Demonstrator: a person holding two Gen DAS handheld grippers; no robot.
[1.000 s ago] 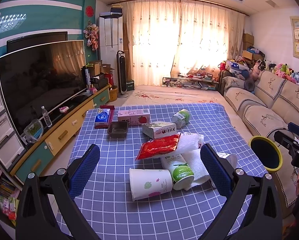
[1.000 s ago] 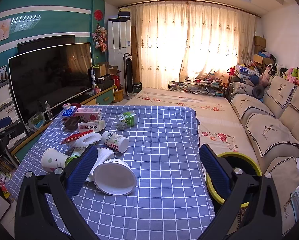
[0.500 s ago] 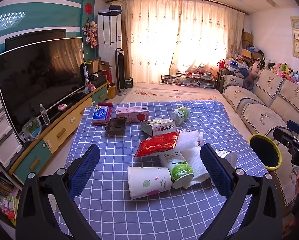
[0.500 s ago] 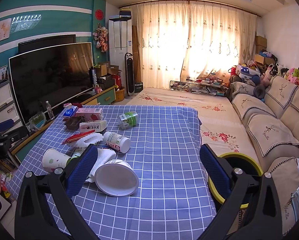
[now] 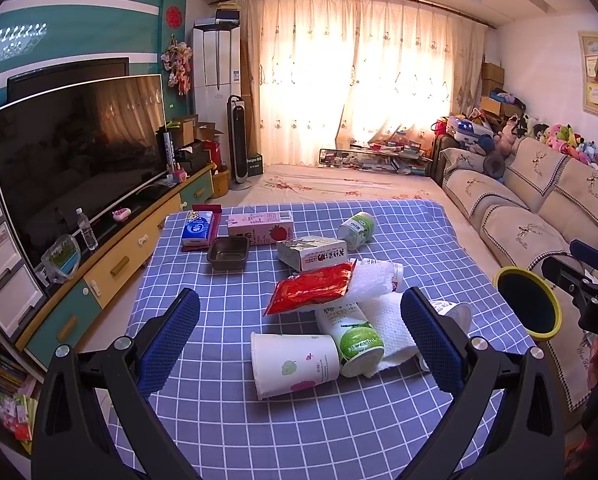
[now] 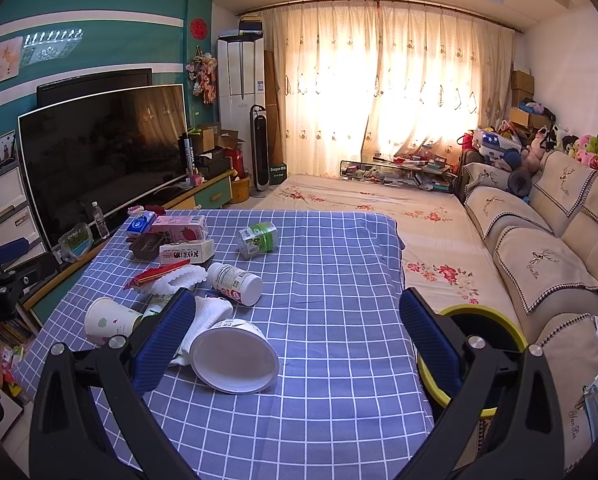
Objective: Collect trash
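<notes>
Left hand-held gripper (image 5: 299, 336): spread wide, empty, held above the near edge of the worktop (image 5: 227, 412), blue pads flanking the rubbish pile. Between them, nearest: paper cup (image 5: 295, 364) on its side, mouth facing left, touching a green-topped bottle (image 5: 353, 332) lying beside it. Under and right of that bottle, a white paper towel (image 5: 391, 328), partly hidden by the right pad. Above, a red wrapper (image 5: 313, 293) resting over a white foam sleeve (image 5: 373, 278). Farther back: small carton (image 5: 313, 254), dark empty tray (image 5: 227, 253), pink carton (image 5: 259, 228), blue tissue pack (image 5: 197, 229), green-lidded jar (image 5: 357, 229) on its side.

Right hand-held gripper (image 6: 297, 338): likewise wide apart, holding nothing, over the worktop's right half. Just ahead of the left pad, a white bowl (image 6: 235, 354) tipped over, open mouth toward the camera, nothing visible inside, lying against the paper towel. Beyond, a white bottle (image 6: 235, 282) on its side, apart from the bowl. Left pad partly blocking the towel and the green-topped bottle.

Off the worktop's right edge, a yellow-rimmed bin (image 6: 495, 330), dark inside, contents not discernible; right pad covering part of its rim. Same bin in the left view beside the sofa (image 5: 539, 208). TV (image 5: 75, 156) along the left wall.
</notes>
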